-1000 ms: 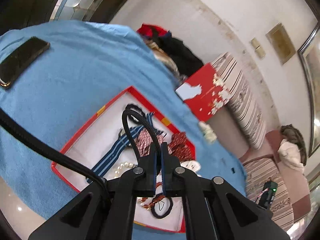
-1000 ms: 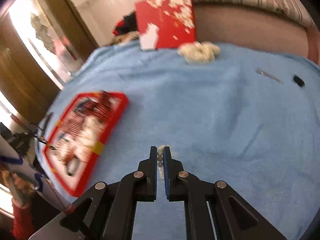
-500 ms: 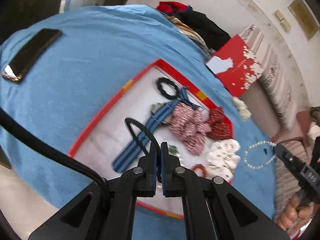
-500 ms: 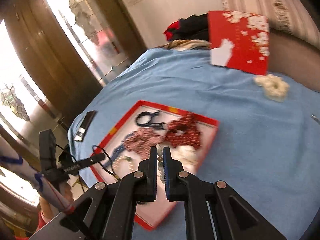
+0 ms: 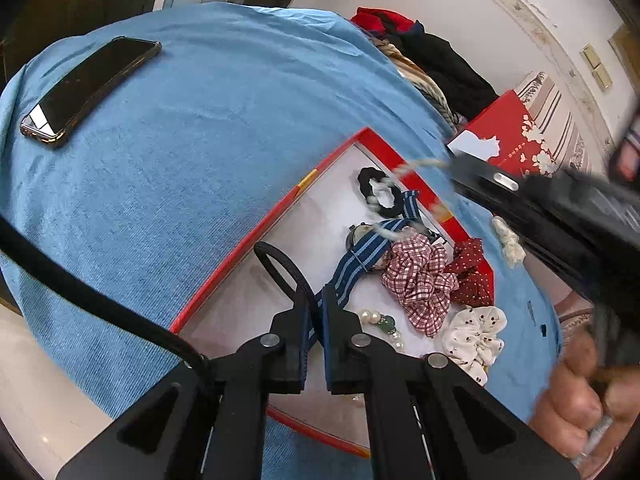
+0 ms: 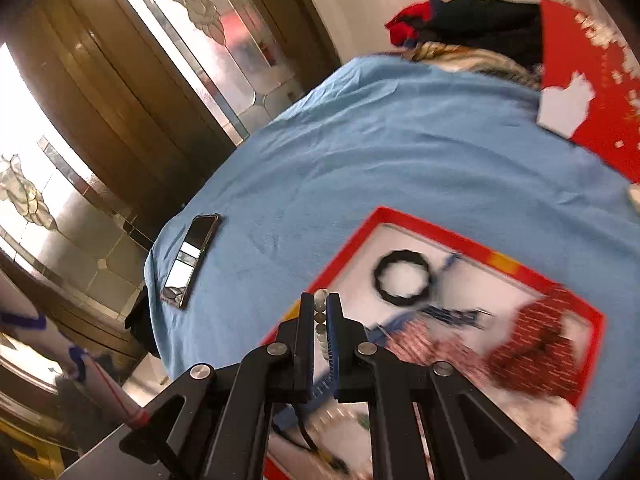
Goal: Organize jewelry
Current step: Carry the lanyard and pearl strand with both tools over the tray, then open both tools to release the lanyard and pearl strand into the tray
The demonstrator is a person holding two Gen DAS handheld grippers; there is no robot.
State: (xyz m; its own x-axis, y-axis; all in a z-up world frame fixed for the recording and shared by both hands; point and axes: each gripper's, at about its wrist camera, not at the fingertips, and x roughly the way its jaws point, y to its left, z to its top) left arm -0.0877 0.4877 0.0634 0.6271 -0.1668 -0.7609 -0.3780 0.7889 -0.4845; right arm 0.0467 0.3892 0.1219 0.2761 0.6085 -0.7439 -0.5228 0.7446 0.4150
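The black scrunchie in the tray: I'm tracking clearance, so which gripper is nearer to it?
Right. The right gripper, shut on the pearl bracelet, hangs just above the black scrunchie. The left gripper, holding a black loop, sits toward the tray's near side.

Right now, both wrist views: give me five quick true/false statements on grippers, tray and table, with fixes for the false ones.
1. The right gripper is shut on a pearl bead strand. True.
2. The left gripper is open and holds nothing. False: it is shut on a thin black band.
3. The phone lies inside the red tray. False: it lies on the blue cloth, apart from the tray.
4. A black scrunchie lies in the tray. True.
5. The plaid scrunchie sits on the phone. False: it is in the tray beside the red dotted scrunchie.
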